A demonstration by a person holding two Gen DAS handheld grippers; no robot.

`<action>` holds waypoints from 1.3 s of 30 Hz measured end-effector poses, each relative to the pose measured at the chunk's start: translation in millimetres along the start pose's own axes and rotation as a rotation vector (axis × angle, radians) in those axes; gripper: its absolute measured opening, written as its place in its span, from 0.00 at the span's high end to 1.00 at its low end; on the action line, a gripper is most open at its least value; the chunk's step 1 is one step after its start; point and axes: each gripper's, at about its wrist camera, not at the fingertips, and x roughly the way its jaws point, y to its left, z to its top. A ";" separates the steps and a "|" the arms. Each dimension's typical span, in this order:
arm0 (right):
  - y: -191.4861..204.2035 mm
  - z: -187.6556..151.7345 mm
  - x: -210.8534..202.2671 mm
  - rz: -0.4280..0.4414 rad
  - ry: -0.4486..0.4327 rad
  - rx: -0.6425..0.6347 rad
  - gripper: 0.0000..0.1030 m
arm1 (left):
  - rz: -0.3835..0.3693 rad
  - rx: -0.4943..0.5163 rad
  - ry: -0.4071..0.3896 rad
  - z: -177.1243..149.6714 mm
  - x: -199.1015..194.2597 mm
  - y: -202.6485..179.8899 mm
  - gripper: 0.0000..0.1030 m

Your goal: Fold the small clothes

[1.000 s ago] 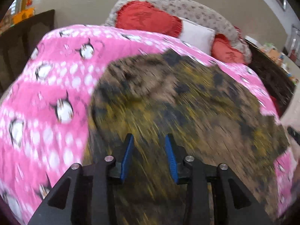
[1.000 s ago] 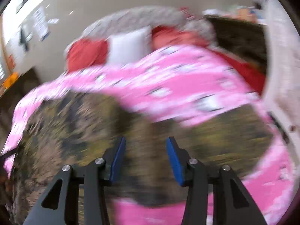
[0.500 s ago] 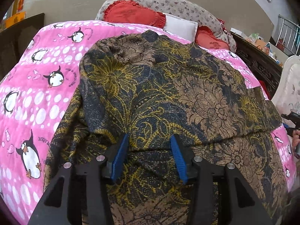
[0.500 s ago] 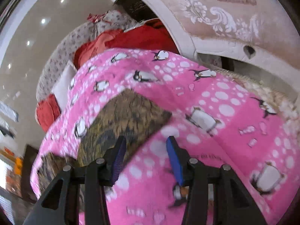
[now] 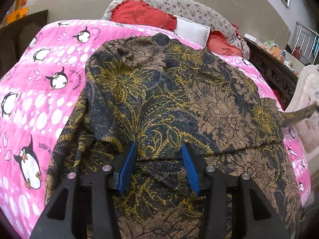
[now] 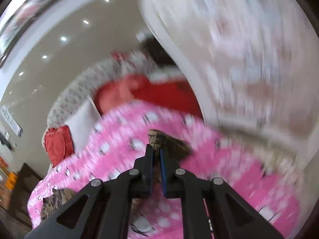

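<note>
Here the shirt lies spread on the pink blanket, most likely so it can be folded flat. The left gripper hangs over its near part, jaws apart, holding nothing. The right gripper has just been closing, and its jaws now pinch a corner of the shirt, probably to pull that side up and over.

Ahead of the blue-padded left gripper: brown, navy and yellow floral garment; to its left, pink penguin-print quilt; beyond it, red cushions.
</note>
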 end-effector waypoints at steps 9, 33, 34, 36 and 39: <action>200.5 -49.2 -29.4 0.357 0.070 -0.308 0.93 | -0.049 -0.040 -0.010 -0.3 -2.4 7.4 0.73; 261.8 -342.3 -27.5 0.299 0.496 -0.926 0.52 | -0.405 -0.032 0.171 32.2 60.4 -52.2 0.73; 254.9 -341.0 -31.8 0.304 0.483 -0.902 0.52 | -0.415 -0.034 0.156 34.0 62.8 -53.4 0.72; 249.3 -342.8 -35.2 0.298 0.453 -0.895 0.52 | -0.437 -0.074 0.168 39.4 68.8 -53.4 0.72; 254.0 -350.7 -38.4 0.270 0.427 -0.925 0.52 | -0.456 -0.148 0.168 45.5 76.3 -46.8 0.73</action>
